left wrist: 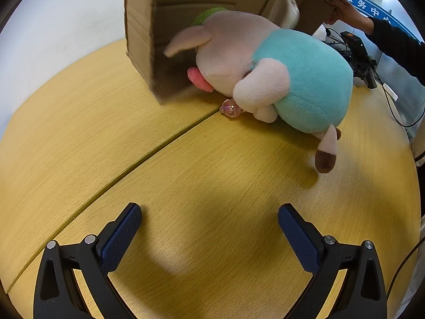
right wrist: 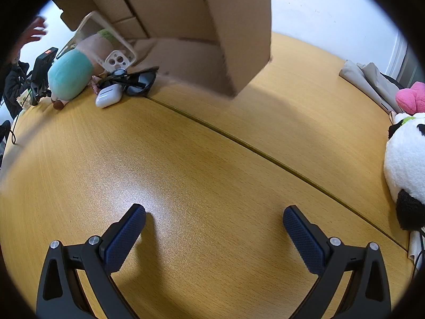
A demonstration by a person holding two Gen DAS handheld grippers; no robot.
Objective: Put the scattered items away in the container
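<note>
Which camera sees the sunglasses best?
The right wrist view: the dark sunglasses lie in plain sight by the white earbud case, at the tipped cardboard box. The left wrist view shows none of them; the plush toy fills that spot.

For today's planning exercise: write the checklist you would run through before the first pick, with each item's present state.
1. Left gripper open, holding nothing: ok.
2. Right gripper open, holding nothing: ok.
3. Box resting flat, opening up: not ok, tilted and blurred.
4. Hand off the box: not ok.
5. Earbud case free to grasp: ok.
6. Sunglasses separate from other items: cannot tell.
</note>
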